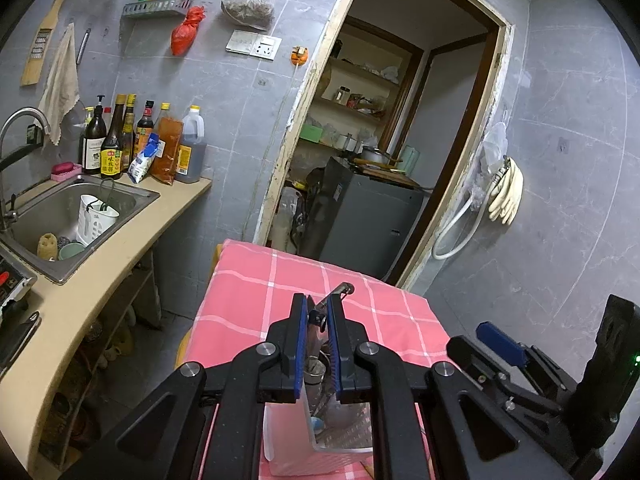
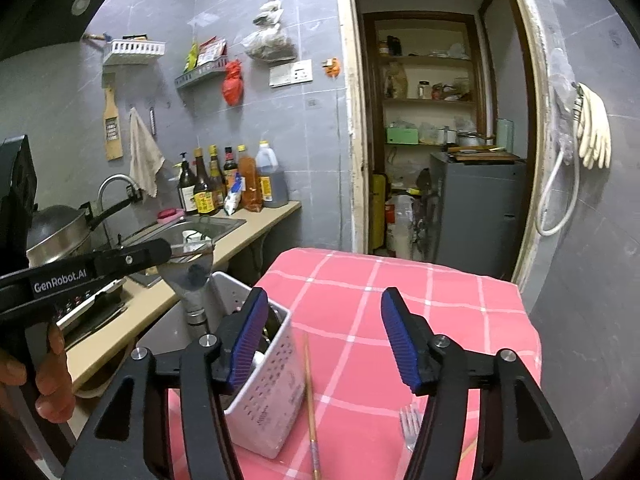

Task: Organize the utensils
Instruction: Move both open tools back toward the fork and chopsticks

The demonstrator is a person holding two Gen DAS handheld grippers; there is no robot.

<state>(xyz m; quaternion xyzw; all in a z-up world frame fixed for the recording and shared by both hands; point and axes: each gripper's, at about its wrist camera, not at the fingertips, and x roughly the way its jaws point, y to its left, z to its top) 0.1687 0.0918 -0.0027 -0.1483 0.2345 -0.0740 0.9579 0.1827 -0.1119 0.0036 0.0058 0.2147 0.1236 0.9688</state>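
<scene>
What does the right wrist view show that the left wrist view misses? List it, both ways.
Right wrist only: a chopstick and a fork lying on the pink tablecloth. Left wrist only: a sponge inside the sink. Both: the left gripper shut on a metal utensil, by the white utensil holder.

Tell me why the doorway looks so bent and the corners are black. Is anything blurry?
Left wrist view: a fisheye lens bows the door frame and leaves dark corners; the metal tool in the left gripper is soft, too close. Right wrist view: same curving; the white utensil holder and chopstick read sharp, lighting flat and dim.
</scene>
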